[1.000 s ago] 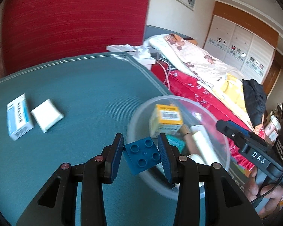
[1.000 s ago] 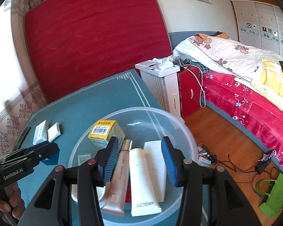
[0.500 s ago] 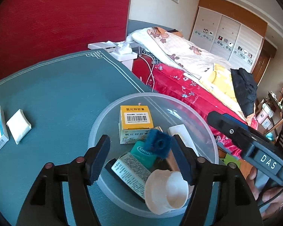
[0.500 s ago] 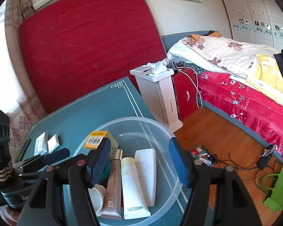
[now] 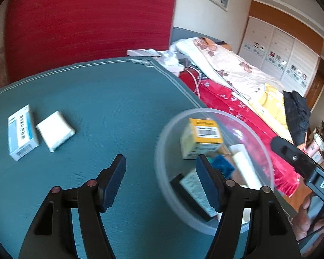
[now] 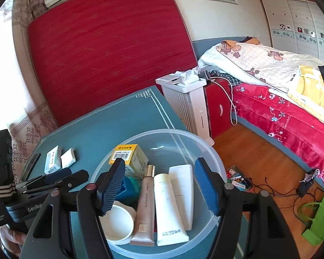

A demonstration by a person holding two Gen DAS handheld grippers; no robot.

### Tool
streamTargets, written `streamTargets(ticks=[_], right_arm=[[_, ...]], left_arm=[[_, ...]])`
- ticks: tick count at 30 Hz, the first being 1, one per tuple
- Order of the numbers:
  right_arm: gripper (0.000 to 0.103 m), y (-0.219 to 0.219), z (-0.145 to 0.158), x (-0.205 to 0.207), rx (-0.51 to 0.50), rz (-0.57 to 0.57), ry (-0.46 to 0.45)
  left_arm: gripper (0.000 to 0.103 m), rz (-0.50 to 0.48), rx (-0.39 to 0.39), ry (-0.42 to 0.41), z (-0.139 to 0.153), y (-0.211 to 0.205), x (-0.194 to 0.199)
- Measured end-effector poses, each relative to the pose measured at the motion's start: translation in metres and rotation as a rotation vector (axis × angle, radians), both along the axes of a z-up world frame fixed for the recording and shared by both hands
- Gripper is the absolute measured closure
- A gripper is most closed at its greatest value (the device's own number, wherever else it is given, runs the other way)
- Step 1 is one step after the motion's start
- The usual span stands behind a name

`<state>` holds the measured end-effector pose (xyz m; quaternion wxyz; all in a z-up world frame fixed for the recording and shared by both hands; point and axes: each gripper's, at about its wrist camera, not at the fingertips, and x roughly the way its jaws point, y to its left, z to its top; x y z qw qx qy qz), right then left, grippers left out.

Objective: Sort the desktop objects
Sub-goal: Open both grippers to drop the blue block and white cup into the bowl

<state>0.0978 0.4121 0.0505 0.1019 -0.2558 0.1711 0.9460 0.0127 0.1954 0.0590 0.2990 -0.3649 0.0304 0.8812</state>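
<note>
In the round clear plastic bowl (image 6: pixel 205 151), a studded blue brick (image 6: pixel 127 186); left jaws released and empty, right jaws opening, empty.

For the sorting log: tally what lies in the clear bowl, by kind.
Tubes: 2, beige tube and white tube
Boxes: 3, yellow box, white box, printed carton
Blue toy brick: 1
White jar: 1
Teal item: 1
Total: 8
</note>
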Motion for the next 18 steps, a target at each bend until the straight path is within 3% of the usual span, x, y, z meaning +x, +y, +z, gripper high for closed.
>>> streamTargets(ticks=[18], right_arm=[[0.025, -0.079, 0.006, -0.023, 0.077, 0.140, 0.027]], left_arm=[[0.033, 0.241, -0.018, 0.031, -0.002, -0.090, -0.042]])
